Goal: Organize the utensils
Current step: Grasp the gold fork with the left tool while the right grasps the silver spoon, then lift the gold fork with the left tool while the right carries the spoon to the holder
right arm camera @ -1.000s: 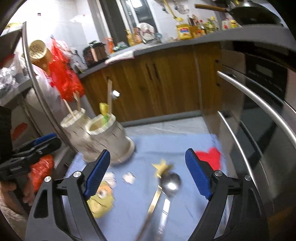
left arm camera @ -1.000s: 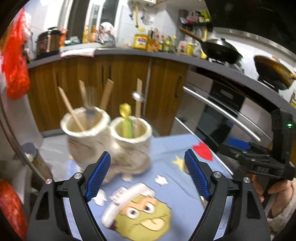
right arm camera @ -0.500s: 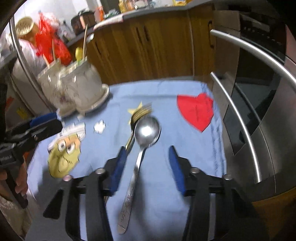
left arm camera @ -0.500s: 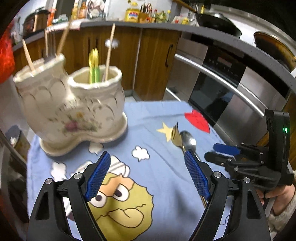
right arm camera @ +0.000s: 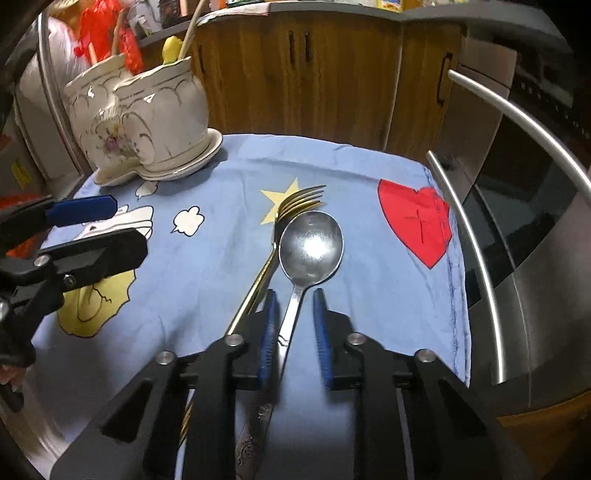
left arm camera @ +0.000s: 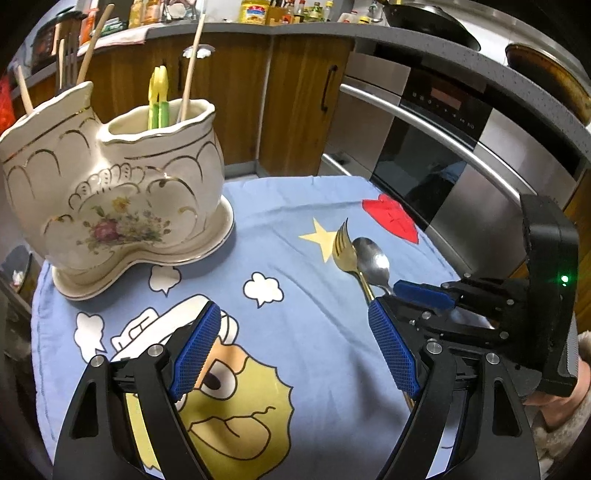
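A silver spoon (right arm camera: 310, 247) and a gold fork (right arm camera: 295, 205) lie side by side on the blue cartoon cloth (right arm camera: 207, 280). My right gripper (right arm camera: 295, 306) sits low over the spoon's handle, its jaws narrowed on either side of it with small gaps still showing. The spoon (left arm camera: 371, 262) and fork (left arm camera: 341, 243) also show in the left wrist view, with the right gripper (left arm camera: 406, 295) on them. My left gripper (left arm camera: 295, 332) is open and empty above the cloth. A cream double ceramic utensil holder (left arm camera: 110, 192) with chopsticks and green-yellow utensils stands at far left.
An oven with steel bar handles (right arm camera: 491, 236) runs along the right of the table. Wooden cabinets (left arm camera: 258, 92) stand behind. The holder (right arm camera: 144, 114) occupies the table's far left corner. Red bags (right arm camera: 107, 33) hang behind it.
My right gripper has dropped onto the spoon handle and its jaws have narrowed around it. My left gripper has lowered and moved closer to the table, still open.
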